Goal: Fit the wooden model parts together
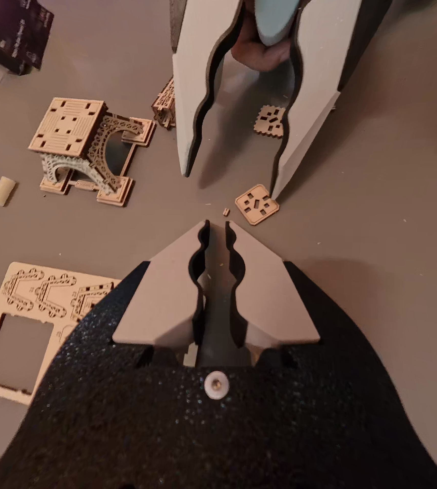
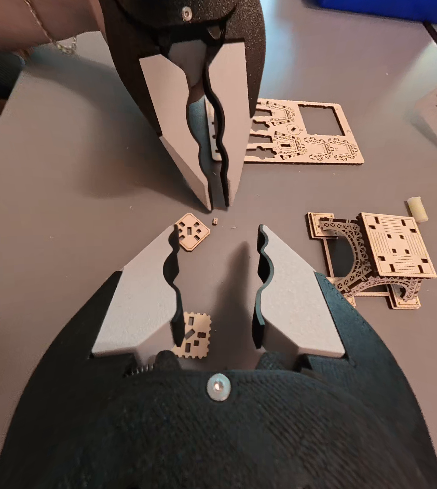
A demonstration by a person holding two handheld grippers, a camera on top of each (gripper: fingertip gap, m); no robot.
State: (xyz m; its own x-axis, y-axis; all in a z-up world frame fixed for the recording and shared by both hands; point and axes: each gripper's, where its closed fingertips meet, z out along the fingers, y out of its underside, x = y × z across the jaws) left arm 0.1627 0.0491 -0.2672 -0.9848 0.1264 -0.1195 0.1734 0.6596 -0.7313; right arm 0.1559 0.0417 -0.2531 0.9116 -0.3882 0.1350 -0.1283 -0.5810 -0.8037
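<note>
**2 grippers meet over loose wooden parts on the grey worktop**

The left gripper points at the middle of the worktop with its fingers nearly closed, a narrow slit between them and nothing held. Just beyond its tips lies a tiny wooden peg, and right beside that a small square plate with rounded corners, flat on the surface.

The right gripper faces it from the far side, fingers spread wide and empty. In the left wrist view 1 of its fingertips comes down at the corner of the rounded plate; whether it touches cannot be told. A second small plate with a toothed edge lies flat under the right gripper, partly covered by 1 finger.

To the left in the left wrist view stands the built tower base, a lattice arch frame with a slotted square deck on top. Near it lies a pale cylinder. A punched parts sheet lies flat at the near left, and a dark box sits at the far left corner.
</note>
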